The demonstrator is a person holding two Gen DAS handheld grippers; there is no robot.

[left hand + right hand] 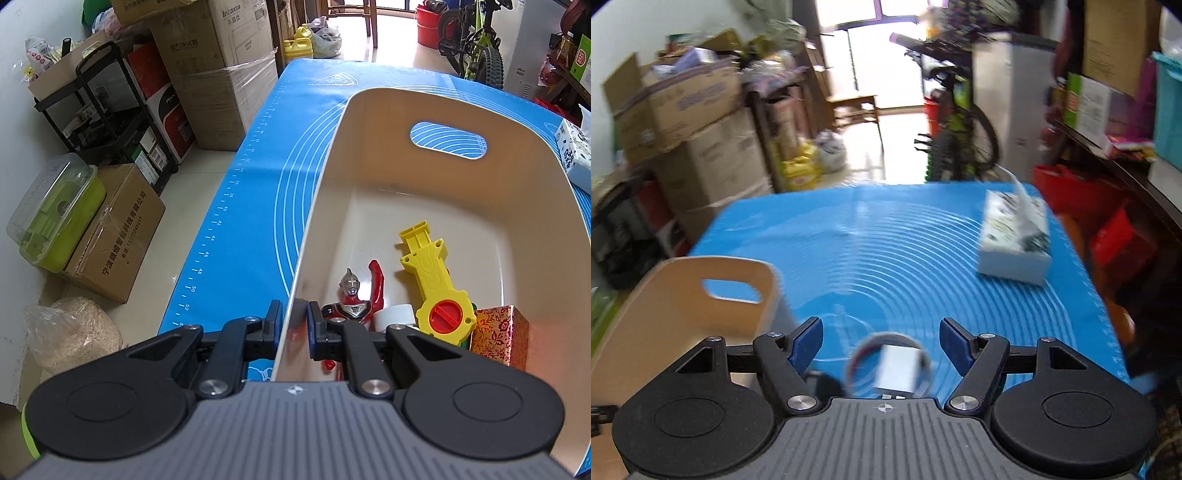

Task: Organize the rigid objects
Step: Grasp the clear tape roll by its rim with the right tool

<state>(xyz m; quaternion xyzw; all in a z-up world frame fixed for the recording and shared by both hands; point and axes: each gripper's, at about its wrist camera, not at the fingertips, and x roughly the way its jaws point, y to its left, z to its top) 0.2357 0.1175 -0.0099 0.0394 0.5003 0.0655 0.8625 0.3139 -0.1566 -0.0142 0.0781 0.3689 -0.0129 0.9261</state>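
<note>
Bin wall pinched by left gripper; toys half hidden

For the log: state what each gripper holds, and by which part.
The left gripper is clamped on the bin by its near side wall. The right gripper is open and holds nothing.

Figure, launcher, patterned box inside bin, on mat, tissue box to its right
</note>
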